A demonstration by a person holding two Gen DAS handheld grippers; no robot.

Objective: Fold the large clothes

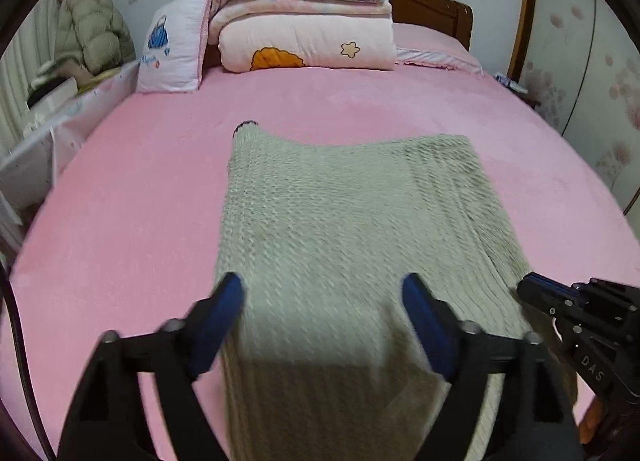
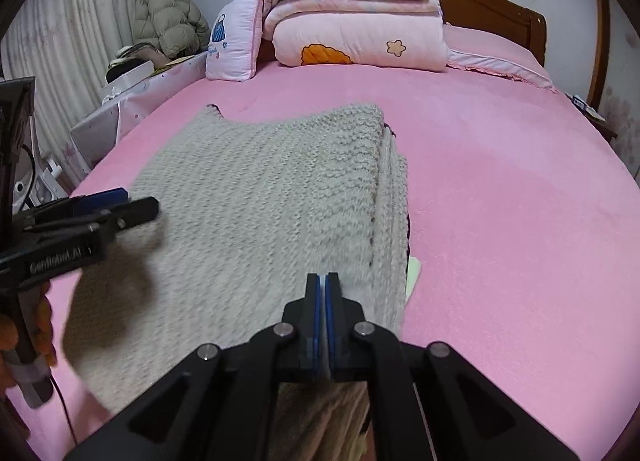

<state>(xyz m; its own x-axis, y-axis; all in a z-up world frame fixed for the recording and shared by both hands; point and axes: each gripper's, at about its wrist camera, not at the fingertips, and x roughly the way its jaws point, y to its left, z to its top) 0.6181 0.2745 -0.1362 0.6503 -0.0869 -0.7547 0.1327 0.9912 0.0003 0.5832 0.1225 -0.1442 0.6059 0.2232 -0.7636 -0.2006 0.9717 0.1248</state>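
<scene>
The sweater [image 1: 344, 229] is lying folded into a long strip on the pink bed [image 1: 132, 189], its long axis running away from both grippers toward the quilts [image 1: 308, 21] at the headboard, and its near end is hanging over the bed's near edge. Stacked layers are showing along the sweater's right side in the right wrist view.

The left gripper [image 1: 324, 325] is standing with its jaws spread wide across the sweater's near left part, the pads not pressing on the cloth, so it is gripping nothing. The right gripper [image 2: 322, 301] is clenched, pads together, over the sweater's near right edge; whether any cloth is pinched between them is hard to make out, though the knit is passing close under the tips.

Both grippers are sitting at the sweater's near end, the left nearer its left edge, the right nearer its right; judging by this, the coming fold likely means carrying the near end away along the long axis.

The sweater's near hem is being cut off below both frames, and motion blur is softening the knit. A pale slip [image 2: 413, 273] is peeking out beside the sweater's right edge.
</scene>
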